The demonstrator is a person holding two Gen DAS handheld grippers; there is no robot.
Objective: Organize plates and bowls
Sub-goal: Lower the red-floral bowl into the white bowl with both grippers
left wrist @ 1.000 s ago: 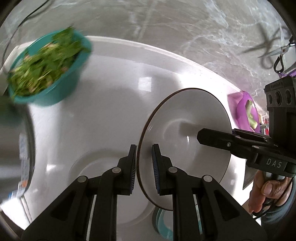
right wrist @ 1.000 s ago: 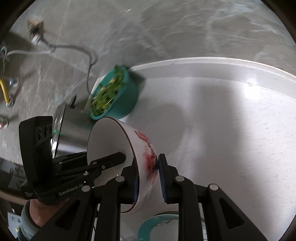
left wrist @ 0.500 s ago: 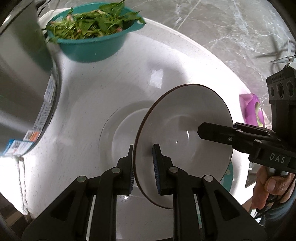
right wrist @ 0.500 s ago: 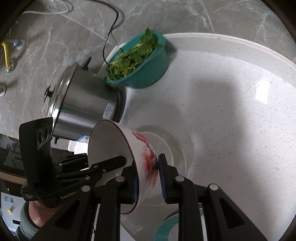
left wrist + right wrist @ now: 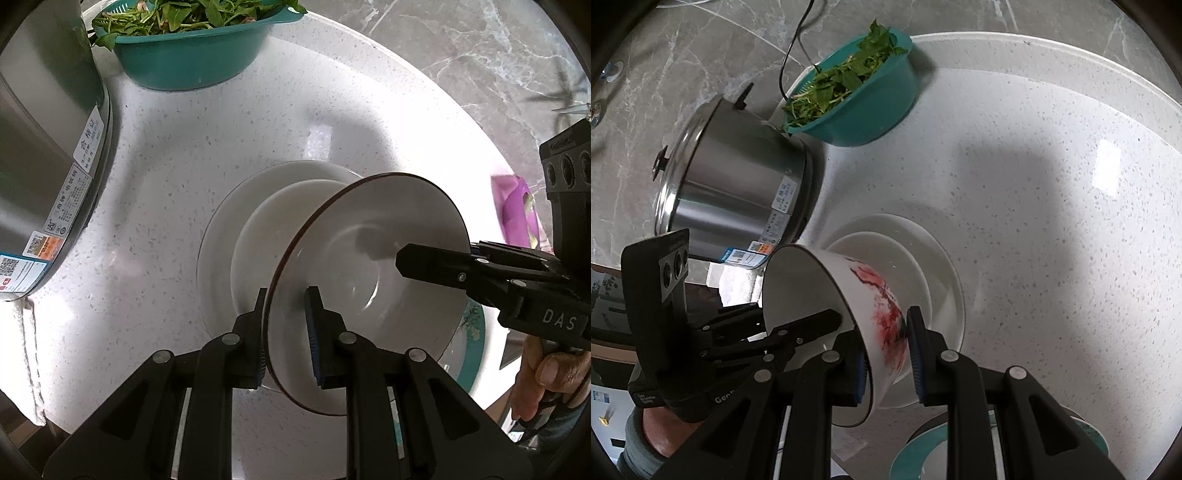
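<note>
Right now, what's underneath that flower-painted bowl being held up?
Two stacked white plates lie on the speckled white table below the red-flowered white bowl; their near edge is hidden.

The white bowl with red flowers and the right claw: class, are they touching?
Touching. The right wrist view shows the right claw shut on the white bowl with red flowers, one pad inside the wall and one pressing the painted outside.
</note>
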